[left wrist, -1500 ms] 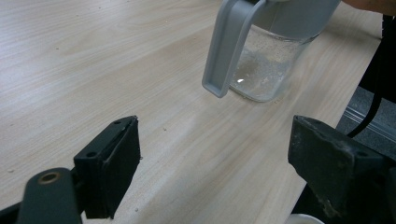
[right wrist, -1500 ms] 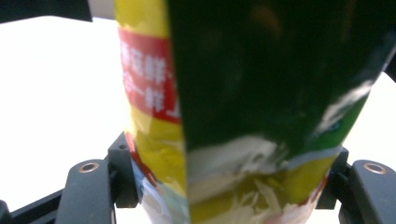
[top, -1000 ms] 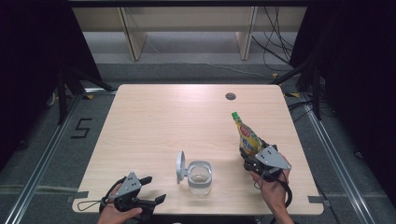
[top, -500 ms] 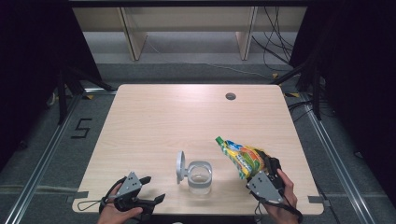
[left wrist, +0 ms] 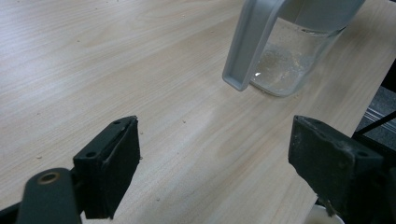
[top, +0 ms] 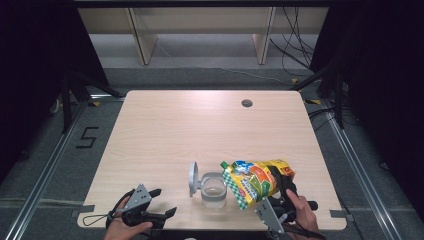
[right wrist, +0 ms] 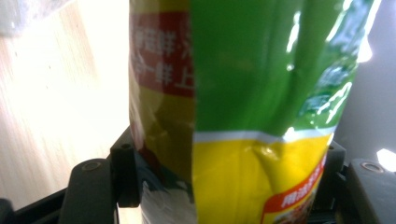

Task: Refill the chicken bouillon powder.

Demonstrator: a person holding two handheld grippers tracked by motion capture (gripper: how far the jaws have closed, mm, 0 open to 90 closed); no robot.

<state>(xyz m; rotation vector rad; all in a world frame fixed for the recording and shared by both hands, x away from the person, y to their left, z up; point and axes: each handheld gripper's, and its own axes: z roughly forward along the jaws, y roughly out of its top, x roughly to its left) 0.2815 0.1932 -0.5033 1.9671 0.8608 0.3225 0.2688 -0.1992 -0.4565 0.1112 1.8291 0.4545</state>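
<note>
My right tool (top: 281, 192) grips a refill pouch (top: 252, 181) near its base, the jaws pressed on either side of the crumpled foil, as the right gripper view (right wrist: 224, 186) shows. The pouch lies tilted, nearly level, with its green spout corner (top: 224, 164) reaching toward the rim of the clear glass jar (top: 213, 190). The jar stands near the front edge of the bench (top: 200, 130), its grey hinged lid (top: 193, 175) flipped open and upright on the side away from the pouch. My left tool (top: 161, 202) rests on the bench well to the left of the jar, jaws spread and holding nothing; in the left gripper view (left wrist: 215, 154) the jar (left wrist: 294, 60) and its lid (left wrist: 250, 42) stand ahead of those jaws.

Risks, as I judge them:
- The jar is unsupported. If the pouch nudges its rim, the light jar could slide or tip, and the bench edge is close.
- The spout does not appear to sit squarely above the jar mouth; whether it is cut open I cannot tell. Pouring from here could send the contents onto the bench.
- The grip sits low on a soft pouch, so the far end may sag or swing.
- A tighter squeeze could force the contents out in a sudden burst.
</note>
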